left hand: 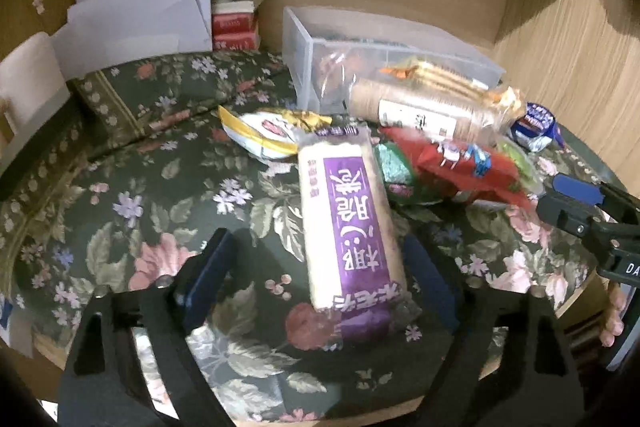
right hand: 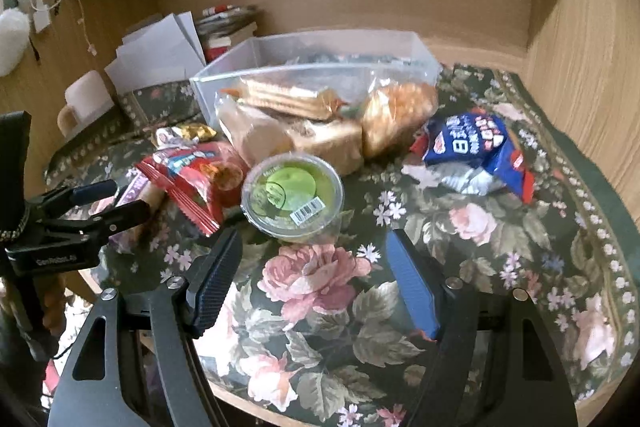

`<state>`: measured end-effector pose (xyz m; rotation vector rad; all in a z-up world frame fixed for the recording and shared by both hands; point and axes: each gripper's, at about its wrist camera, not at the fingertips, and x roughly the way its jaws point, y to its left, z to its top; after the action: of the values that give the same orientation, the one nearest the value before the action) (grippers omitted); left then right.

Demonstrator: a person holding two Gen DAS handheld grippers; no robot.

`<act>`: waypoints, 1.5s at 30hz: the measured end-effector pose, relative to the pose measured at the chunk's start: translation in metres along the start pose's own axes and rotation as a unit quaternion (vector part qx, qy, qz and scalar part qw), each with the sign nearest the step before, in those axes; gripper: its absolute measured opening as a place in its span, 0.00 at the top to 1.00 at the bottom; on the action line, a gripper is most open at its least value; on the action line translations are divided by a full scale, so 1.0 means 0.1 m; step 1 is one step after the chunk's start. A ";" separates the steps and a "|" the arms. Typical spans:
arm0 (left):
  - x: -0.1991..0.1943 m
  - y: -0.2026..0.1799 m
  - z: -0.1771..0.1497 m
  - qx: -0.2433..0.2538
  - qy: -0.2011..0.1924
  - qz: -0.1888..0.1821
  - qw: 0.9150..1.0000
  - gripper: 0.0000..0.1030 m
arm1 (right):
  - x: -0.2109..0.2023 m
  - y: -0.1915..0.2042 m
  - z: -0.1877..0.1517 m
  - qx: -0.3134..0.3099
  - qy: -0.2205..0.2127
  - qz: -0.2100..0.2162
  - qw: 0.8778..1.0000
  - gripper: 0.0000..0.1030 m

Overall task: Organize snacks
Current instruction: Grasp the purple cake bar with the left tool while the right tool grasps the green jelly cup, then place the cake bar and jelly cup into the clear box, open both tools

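Observation:
A long purple-labelled cracker pack [left hand: 352, 227] lies on the floral cloth [left hand: 160, 211] between the open jaws of my left gripper [left hand: 320, 267], which are wide apart and not touching it. My right gripper [right hand: 312, 279] is open and empty over the cloth [right hand: 500, 255], just in front of a green-lidded cup [right hand: 292, 195]. A red snack bag [right hand: 188, 175], a blue snack bag [right hand: 476, 151], a yellow-white packet [left hand: 264, 135] and clear-wrapped biscuit rolls [right hand: 296, 119] lie around a clear plastic bin [right hand: 320, 55].
Wooden shelf walls [right hand: 580, 27] close in at the back and right. White papers [left hand: 136, 15], stacked books [left hand: 236, 11] and a white mug [right hand: 86, 99] stand at the back left. The table's front edge [right hand: 248, 403] runs just below the grippers.

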<state>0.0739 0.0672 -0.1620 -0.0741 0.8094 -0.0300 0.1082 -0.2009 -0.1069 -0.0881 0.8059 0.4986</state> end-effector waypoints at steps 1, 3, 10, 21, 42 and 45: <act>0.01 -0.02 0.00 0.004 -0.005 0.007 1.000 0.20 | 0.02 -0.01 0.00 0.002 0.003 0.003 1.000 0.30; 0.02 -0.06 -0.01 0.013 -0.017 0.020 1.000 0.23 | 0.08 -0.01 0.02 0.002 0.007 0.005 1.000 0.30; 0.06 -0.13 0.01 0.040 -0.040 0.040 0.998 0.53 | 0.28 0.00 0.11 0.005 0.015 0.009 1.000 0.30; -0.01 -0.03 0.10 0.025 -0.044 0.016 0.999 0.56 | 0.34 0.00 0.18 0.008 0.010 0.023 1.000 0.57; -0.36 -0.02 0.82 0.020 -0.118 -0.013 0.993 0.56 | -0.21 -0.04 0.62 -0.022 -0.093 -0.011 0.995 0.58; -0.38 -0.04 0.95 0.022 -0.126 -0.012 0.992 0.56 | -0.24 -0.04 0.74 -0.028 -0.106 -0.012 0.994 0.58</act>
<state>0.1161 0.0701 -0.0688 -0.0440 0.5541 -0.0603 0.1461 -0.1944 -0.0386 -0.0950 0.5826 0.4980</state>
